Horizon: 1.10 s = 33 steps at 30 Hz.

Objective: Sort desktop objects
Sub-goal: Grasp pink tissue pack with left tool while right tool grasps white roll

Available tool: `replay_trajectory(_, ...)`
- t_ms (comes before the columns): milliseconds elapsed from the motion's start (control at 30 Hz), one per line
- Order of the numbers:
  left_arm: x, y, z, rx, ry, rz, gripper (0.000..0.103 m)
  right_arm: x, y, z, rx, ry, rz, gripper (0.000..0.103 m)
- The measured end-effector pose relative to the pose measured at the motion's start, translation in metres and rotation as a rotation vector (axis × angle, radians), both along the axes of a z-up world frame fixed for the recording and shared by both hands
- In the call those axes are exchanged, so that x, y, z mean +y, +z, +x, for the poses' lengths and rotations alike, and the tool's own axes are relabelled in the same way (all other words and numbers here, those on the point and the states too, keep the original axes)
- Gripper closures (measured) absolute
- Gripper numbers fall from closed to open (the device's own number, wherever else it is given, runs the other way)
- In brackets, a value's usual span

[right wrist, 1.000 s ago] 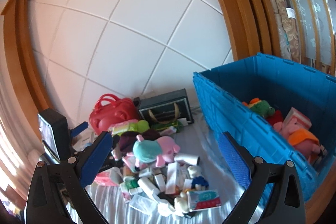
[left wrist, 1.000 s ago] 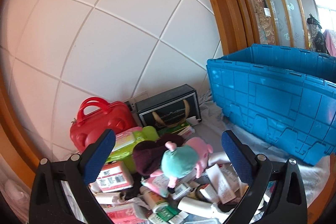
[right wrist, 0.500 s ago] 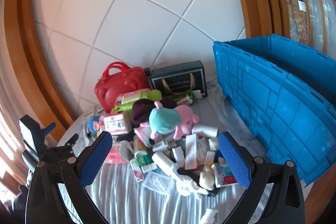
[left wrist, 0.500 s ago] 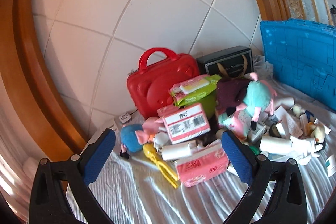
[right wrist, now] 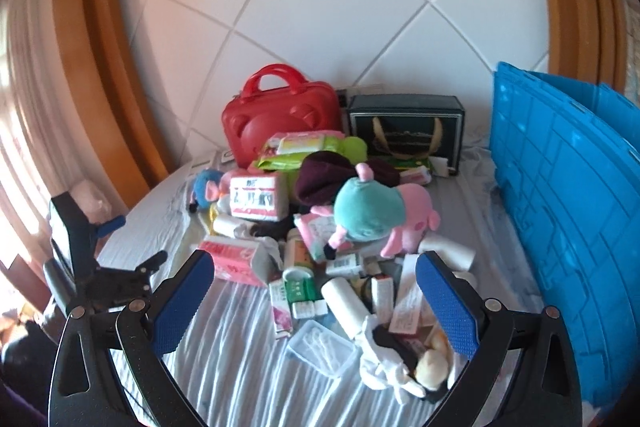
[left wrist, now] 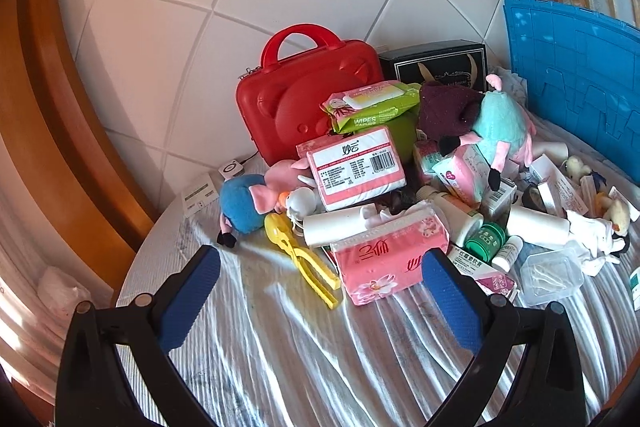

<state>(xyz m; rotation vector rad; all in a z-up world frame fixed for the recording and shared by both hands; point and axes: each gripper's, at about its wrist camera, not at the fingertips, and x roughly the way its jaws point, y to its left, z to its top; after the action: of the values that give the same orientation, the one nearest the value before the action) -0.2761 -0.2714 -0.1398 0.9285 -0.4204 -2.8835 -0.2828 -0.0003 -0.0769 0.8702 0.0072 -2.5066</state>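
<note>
Jumbled objects (left wrist: 400, 187), heaped beside blue crate (left wrist: 576, 67)

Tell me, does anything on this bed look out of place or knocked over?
Nearly everything: the items sit in a jumbled heap rather than laid out. A teal and pink plush pig sprawls on top of boxes, a green wipes pack leans tilted against the red case, and white bottles lie on their sides. Nothing looks broken or spilled.

The left gripper (left wrist: 320, 275) hangs with its jaws spread wide, nothing between its blue pads (left wrist: 188, 291). The right gripper (right wrist: 312, 291) is equally wide apart and empty. In the right wrist view, the left gripper sits low at the near left.
</note>
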Motion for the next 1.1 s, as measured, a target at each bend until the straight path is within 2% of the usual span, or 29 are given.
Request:
replay_trajectory(233, 0.008, -0.02, -0.016, -0.05, -0.062, 0.02, 0.001, -0.042, -0.027, -0.023, -0.028, 0.128, 0.048, 0.001)
replay_trajectory(367, 0.017, -0.034, -0.027, -0.081, -0.139, -0.025, 0.001, -0.05, -0.048, -0.043, -0.097, 0.152, 0.051, 0.001)
replay_trajectory(567, 0.021, -0.054, -0.055, -0.145, -0.344, -0.042, 0.001, -0.048, -0.084, -0.08, -0.237, 0.119, 0.032, 0.0)
replay_trajectory(667, 0.022, -0.066, -0.072, -0.186, -0.473, -0.073, 0.001, -0.047, -0.096, -0.091, -0.274, 0.107, 0.046, 0.001)
replay_trajectory(767, 0.019, -0.078, -0.087, -0.225, -0.56, -0.107, 0.001, -0.049, -0.115, -0.098, -0.311, 0.128, 0.096, 0.001)
replay_trajectory(867, 0.011, -0.089, -0.104, -0.27, -0.625, -0.08, 0.001, -0.055, -0.144, -0.103, -0.348, 0.161, 0.19, 0.001)
replay_trajectory(967, 0.004, -0.103, -0.12, -0.332, -0.636, -0.03, 0.004, -0.064, -0.172, -0.112, -0.389, 0.209, 0.273, 0.011)
replay_trajectory(1033, 0.001, -0.112, -0.125, -0.371, -0.63, 0.01, 0.014, -0.067, -0.19, -0.122, -0.426, 0.217, 0.309, 0.018)
replay_trajectory(1100, -0.001, -0.117, -0.122, -0.362, -0.619, 0.02, 0.015, -0.066, -0.205, -0.133, -0.468, 0.22, 0.325, 0.026)
